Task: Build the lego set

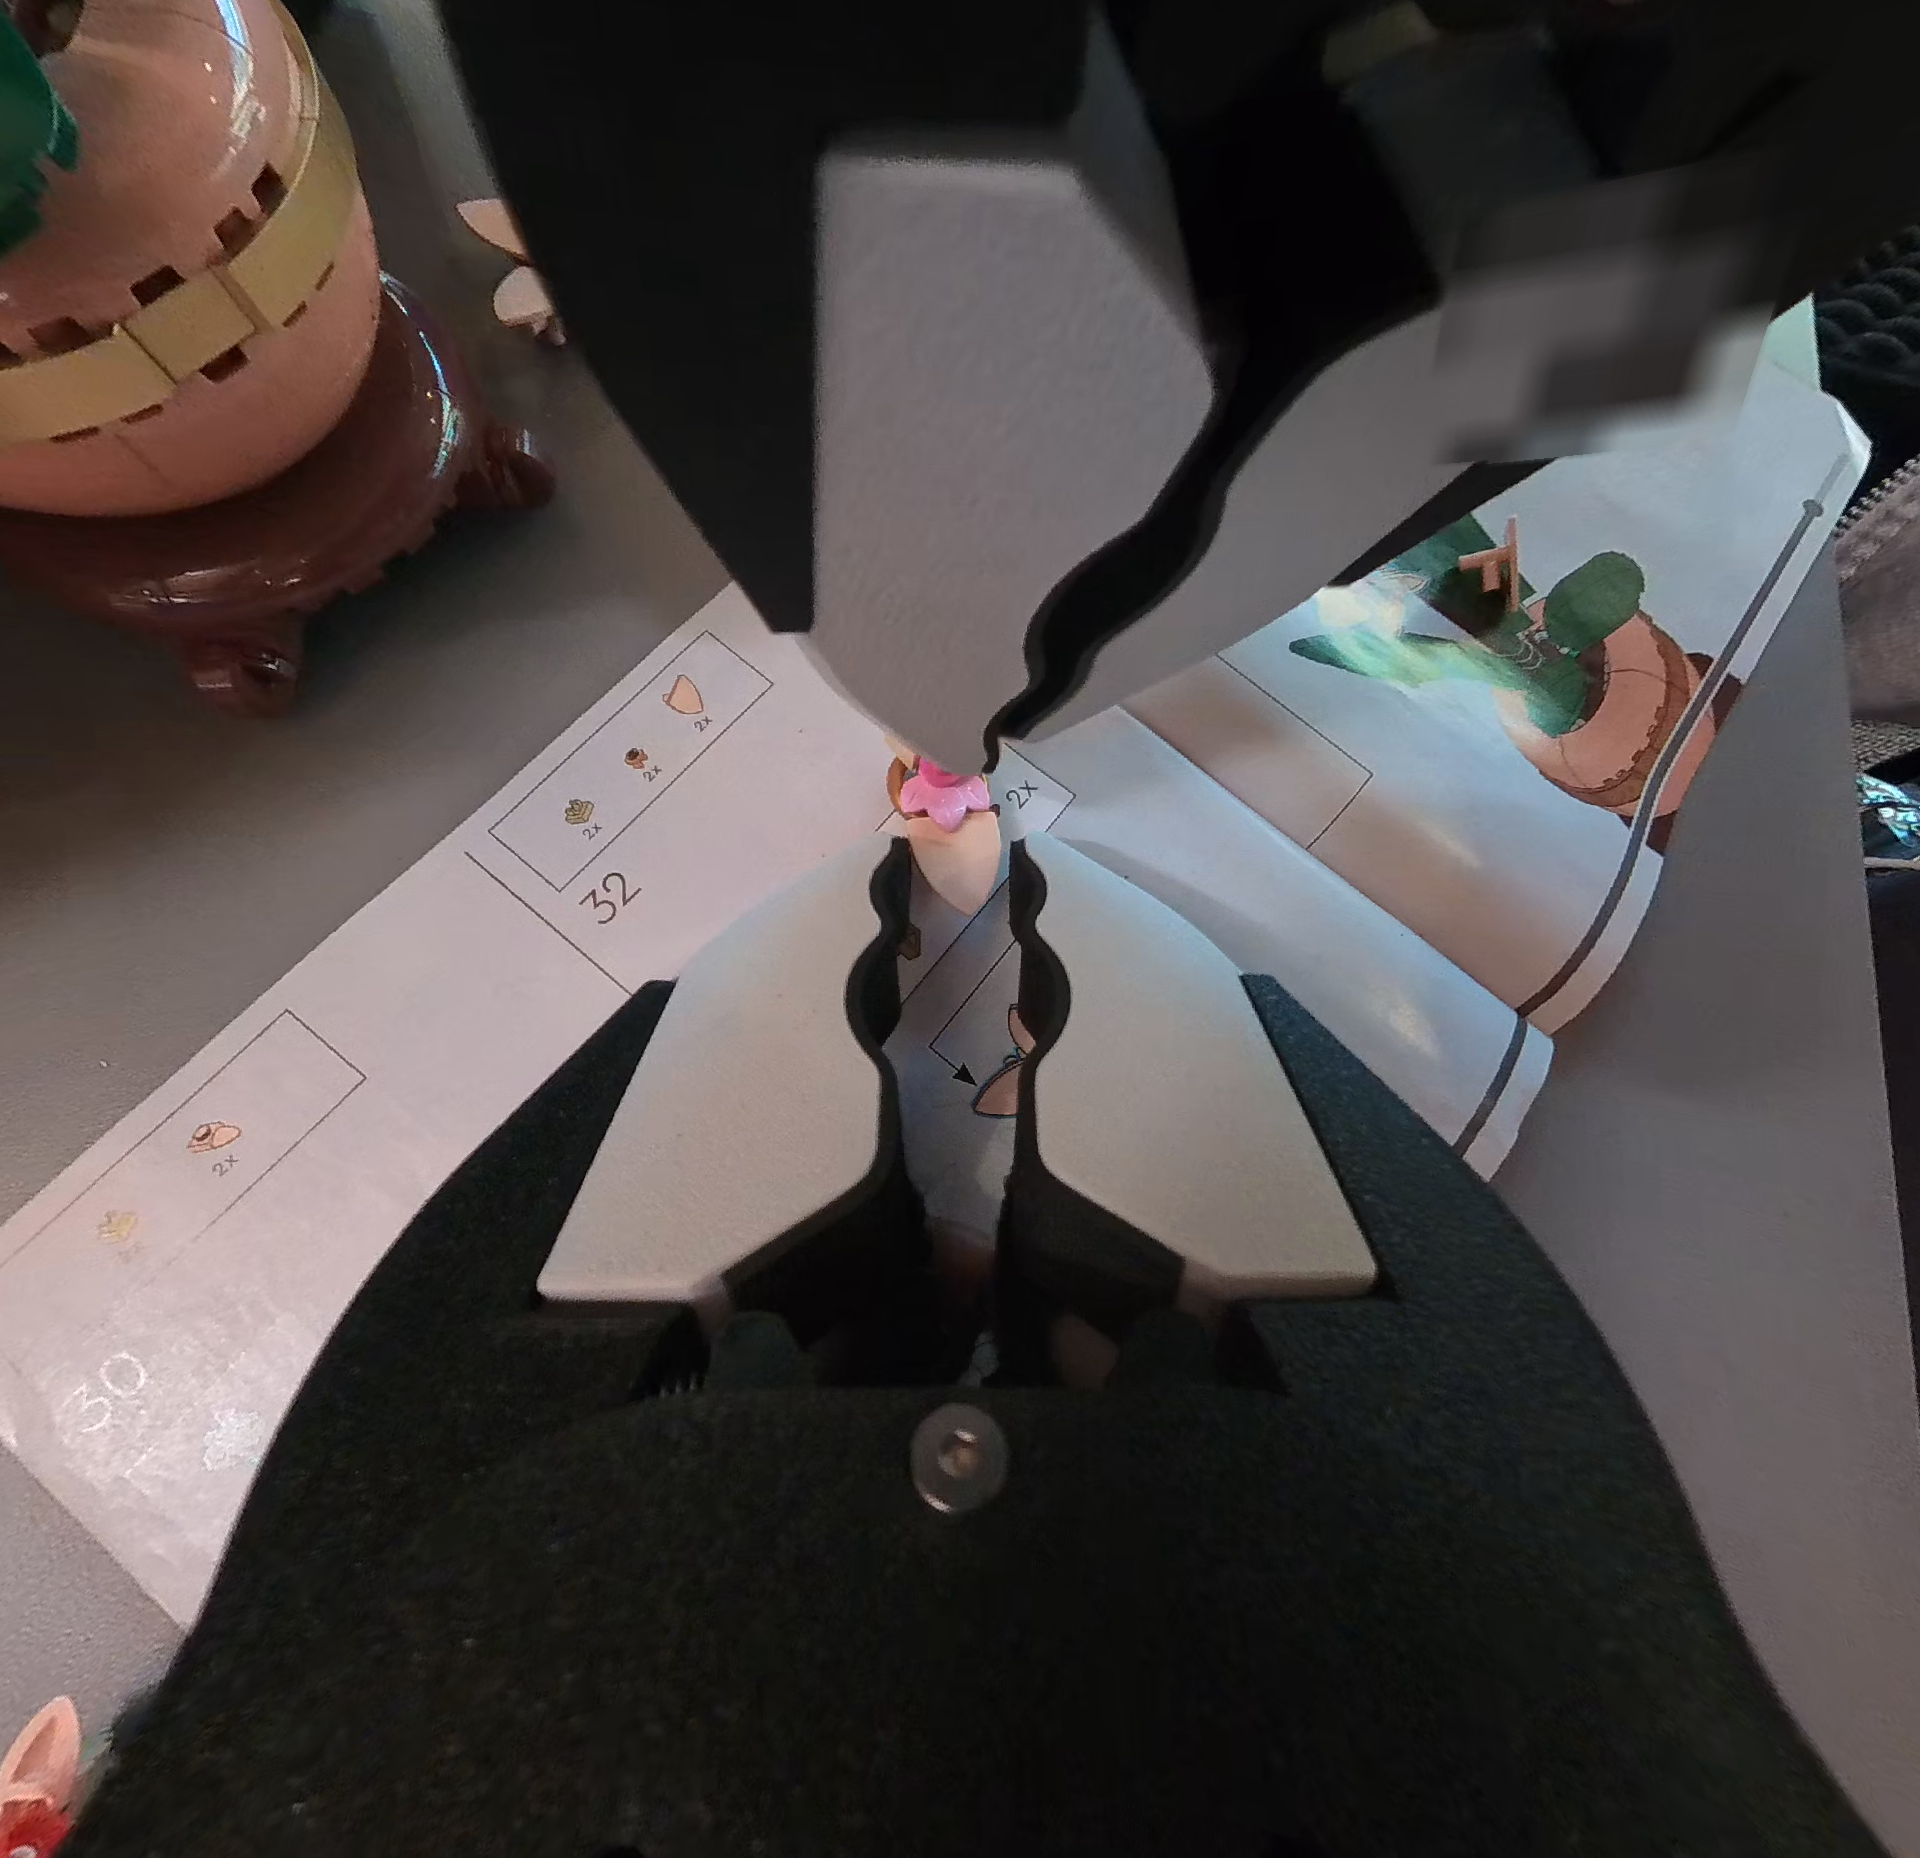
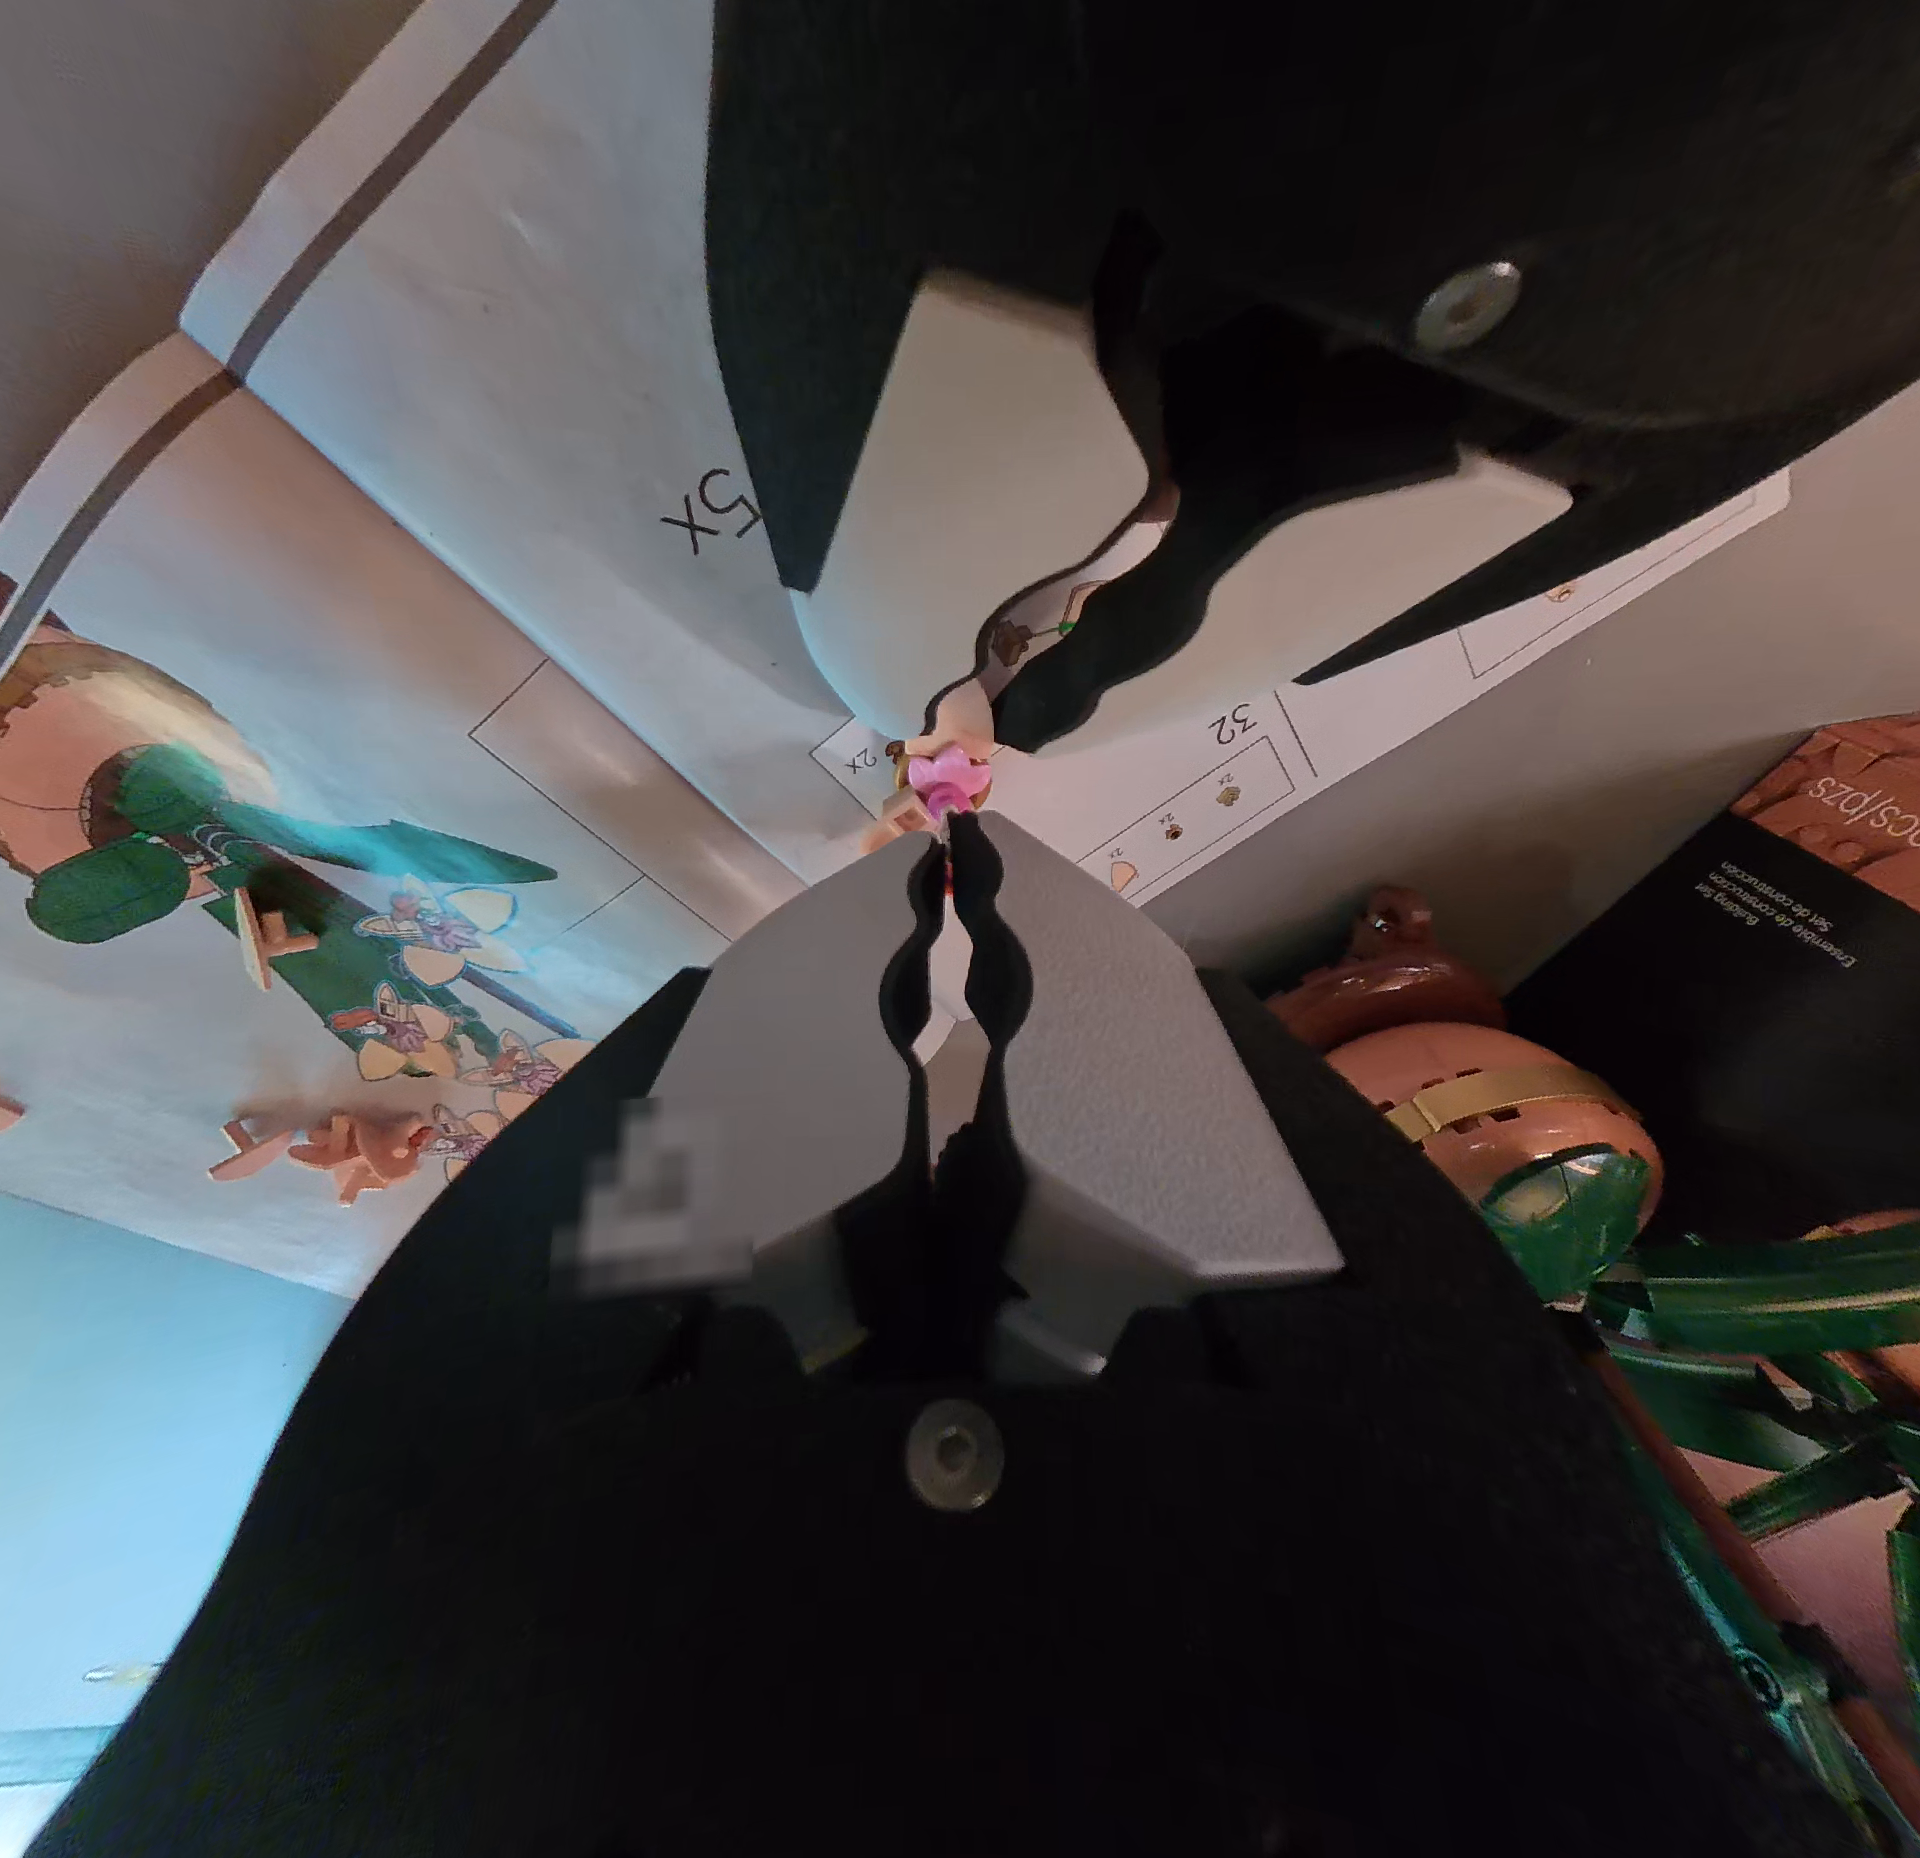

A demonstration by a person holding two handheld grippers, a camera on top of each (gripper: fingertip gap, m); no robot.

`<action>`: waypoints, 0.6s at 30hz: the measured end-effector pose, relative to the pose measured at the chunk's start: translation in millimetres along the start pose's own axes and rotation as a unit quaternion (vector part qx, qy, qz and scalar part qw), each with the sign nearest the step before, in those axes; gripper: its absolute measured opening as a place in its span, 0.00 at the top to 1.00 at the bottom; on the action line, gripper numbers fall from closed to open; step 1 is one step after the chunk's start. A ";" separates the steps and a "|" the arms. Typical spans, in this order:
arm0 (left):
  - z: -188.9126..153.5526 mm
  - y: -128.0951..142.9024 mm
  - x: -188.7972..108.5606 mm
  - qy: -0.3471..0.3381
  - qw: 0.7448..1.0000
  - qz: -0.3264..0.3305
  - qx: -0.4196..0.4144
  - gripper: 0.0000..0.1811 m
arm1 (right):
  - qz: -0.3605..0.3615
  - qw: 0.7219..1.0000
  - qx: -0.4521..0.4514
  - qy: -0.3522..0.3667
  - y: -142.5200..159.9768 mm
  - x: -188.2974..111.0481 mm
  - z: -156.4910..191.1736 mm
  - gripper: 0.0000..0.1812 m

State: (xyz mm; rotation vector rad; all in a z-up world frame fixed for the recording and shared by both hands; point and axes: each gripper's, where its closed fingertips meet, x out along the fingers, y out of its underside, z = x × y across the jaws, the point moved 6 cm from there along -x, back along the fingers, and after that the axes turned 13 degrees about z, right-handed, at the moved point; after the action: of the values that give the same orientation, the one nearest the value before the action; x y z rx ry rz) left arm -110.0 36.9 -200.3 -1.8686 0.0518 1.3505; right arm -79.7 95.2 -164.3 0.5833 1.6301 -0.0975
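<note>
My left gripper [image 1: 956,858] is shut on a pale tan petal piece [image 1: 961,878] and holds it above the open instruction booklet [image 1: 416,977]. A small pink flower piece [image 1: 940,795] sits at the petal's top end. My right gripper [image 1: 987,754] comes in from above, its tips shut on the pink flower piece. In the right wrist view, my right gripper [image 2: 948,837] pinches the pink flower piece [image 2: 945,774] by its small stem. The left gripper [image 2: 971,743] faces it, tip to tip, with the tan petal [image 2: 961,728] between its jaws.
A pink and tan pot model on a brown base [image 1: 187,354] stands at the left, with green leaves [image 2: 1766,1289] on it. Loose tan petals [image 1: 509,260] lie beside it. A black box [image 2: 1714,1029] lies beyond the pot. Small pieces [image 1: 42,1756] lie at the near left.
</note>
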 end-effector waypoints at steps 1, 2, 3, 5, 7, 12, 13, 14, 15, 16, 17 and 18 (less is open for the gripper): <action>-0.2 0.0 0.0 0.000 1.000 0.000 0.001 0.90 | -0.001 1.000 0.001 -0.001 0.3 0.9 0.2 0.99; -0.4 0.0 0.1 0.000 1.000 0.000 0.002 0.90 | -0.002 1.000 0.003 -0.003 0.2 1.1 0.2 0.99; -0.4 0.0 0.1 -0.001 1.000 0.000 0.002 0.90 | -0.001 1.000 0.003 -0.003 0.2 0.9 0.2 0.99; -0.3 0.0 0.2 0.000 1.000 0.000 0.002 0.90 | 0.000 1.000 0.002 -0.003 0.0 0.8 0.2 0.99; -0.4 0.0 0.1 -0.001 1.000 0.000 0.002 0.90 | -0.001 1.000 0.003 -0.004 -0.1 1.6 0.3 0.99; -0.5 0.1 0.1 -0.002 1.000 0.000 0.002 0.90 | -0.006 1.000 0.007 -0.005 0.4 2.0 -0.1 0.99; -0.4 0.1 0.1 -0.002 1.000 0.000 0.002 0.90 | -0.006 1.000 0.007 -0.006 0.3 2.3 -0.1 0.99; -0.3 0.1 0.1 -0.001 1.000 0.000 0.001 0.90 | -0.006 1.000 0.006 -0.007 0.0 2.5 -0.1 0.99; -0.3 0.2 0.1 -0.001 1.000 0.000 0.000 0.90 | -0.007 1.000 0.006 -0.009 -0.8 -2.2 -1.3 0.99; -0.1 0.2 0.0 0.000 1.000 0.000 -0.001 0.90 | -0.007 1.000 0.006 -0.010 -1.0 -2.4 -1.0 0.99; -0.2 0.2 0.0 0.001 1.000 0.000 -0.001 0.90 | -0.008 1.000 0.005 -0.010 -1.1 -2.4 -0.9 0.99; -0.1 0.1 -0.1 0.001 1.000 0.000 -0.001 0.90 | -0.008 1.000 0.004 -0.011 -1.0 -2.2 -0.9 0.99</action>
State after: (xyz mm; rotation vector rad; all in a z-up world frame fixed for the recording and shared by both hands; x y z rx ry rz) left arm -110.0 36.7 -200.2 -1.8721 0.0508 1.3489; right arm -80.9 94.0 -162.3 0.5729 1.6144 -0.1215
